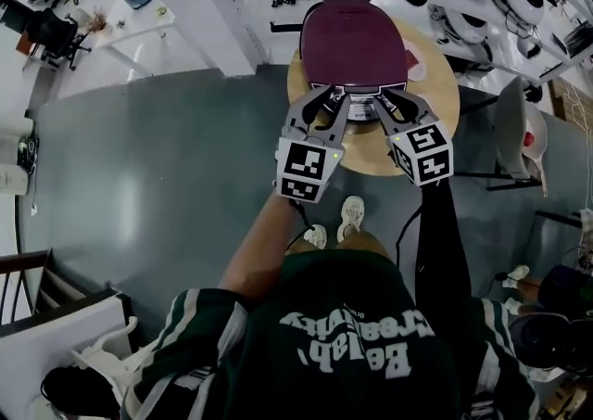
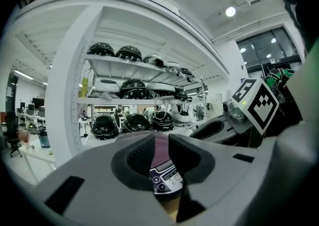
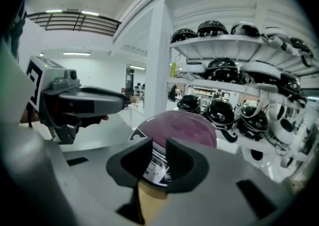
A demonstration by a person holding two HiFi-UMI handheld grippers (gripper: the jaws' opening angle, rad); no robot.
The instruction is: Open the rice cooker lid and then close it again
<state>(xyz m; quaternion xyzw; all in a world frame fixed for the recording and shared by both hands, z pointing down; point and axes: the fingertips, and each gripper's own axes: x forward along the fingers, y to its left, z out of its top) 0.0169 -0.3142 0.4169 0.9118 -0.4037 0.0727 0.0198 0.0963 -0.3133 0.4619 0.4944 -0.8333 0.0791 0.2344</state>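
Rice cooker [image 1: 355,43], maroon domed lid shut, sitting on round wooden table [image 1: 435,131] ahead. Am hovering left gripper [image 1: 335,99], right gripper [image 1: 397,98] at its front, jaws slightly parted, gripping nothing. Should be catching lid's front edge squarely, lifting slowly.

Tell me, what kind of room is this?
Probably a workshop or lab, not a kitchen: white shelves hold rows of helmets, and the rice cooker sits on a small round table.
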